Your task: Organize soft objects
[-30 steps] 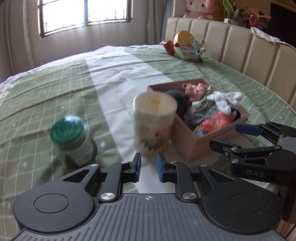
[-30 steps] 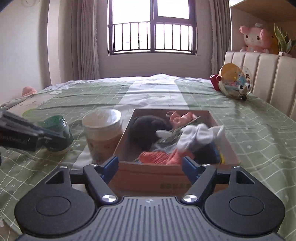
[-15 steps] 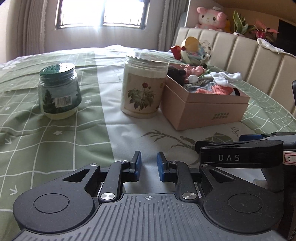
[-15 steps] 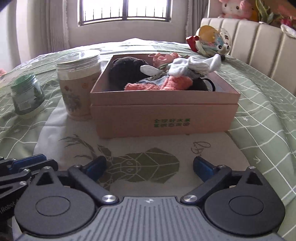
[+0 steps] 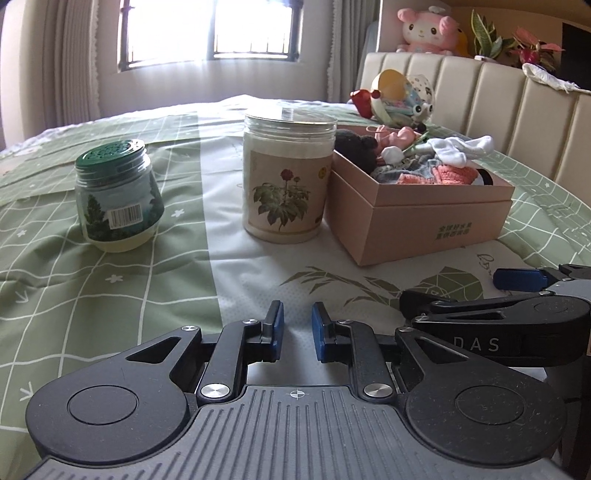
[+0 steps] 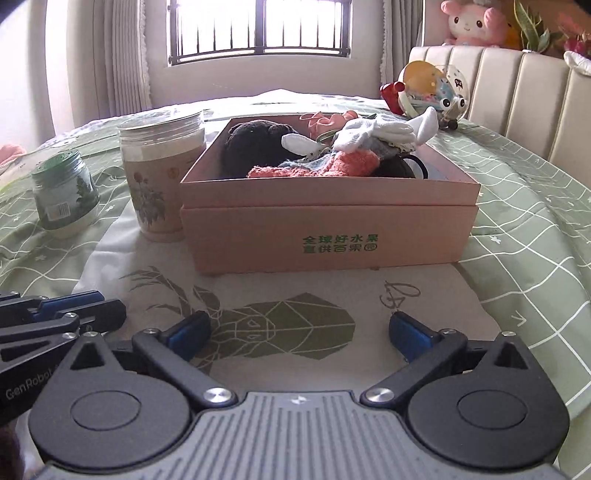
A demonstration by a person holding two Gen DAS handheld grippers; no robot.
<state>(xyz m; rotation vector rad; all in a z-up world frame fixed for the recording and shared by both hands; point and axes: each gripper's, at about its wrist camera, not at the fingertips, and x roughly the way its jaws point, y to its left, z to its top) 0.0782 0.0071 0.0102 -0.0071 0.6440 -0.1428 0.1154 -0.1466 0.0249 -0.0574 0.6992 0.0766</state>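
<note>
Bright barred window (image 6: 258, 31) centred in the far wall, pale pleated curtains (image 6: 122, 62) either side, daylight washing over a green grid-patterned bedspread (image 5: 92, 280), cream padded headboard (image 5: 491, 99) along the right, pink plush toy (image 5: 428, 29) and potted plants (image 5: 517, 44) on its ledge.

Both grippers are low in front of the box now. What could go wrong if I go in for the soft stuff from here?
The tall jar stands right against the pink box; a left-side approach may topple it. The white socks pile above the rim and may spill when neighbours get pulled. The left gripper has only a narrow gap while the right gripper is wide open, and they sit close together, so they might collide.
</note>
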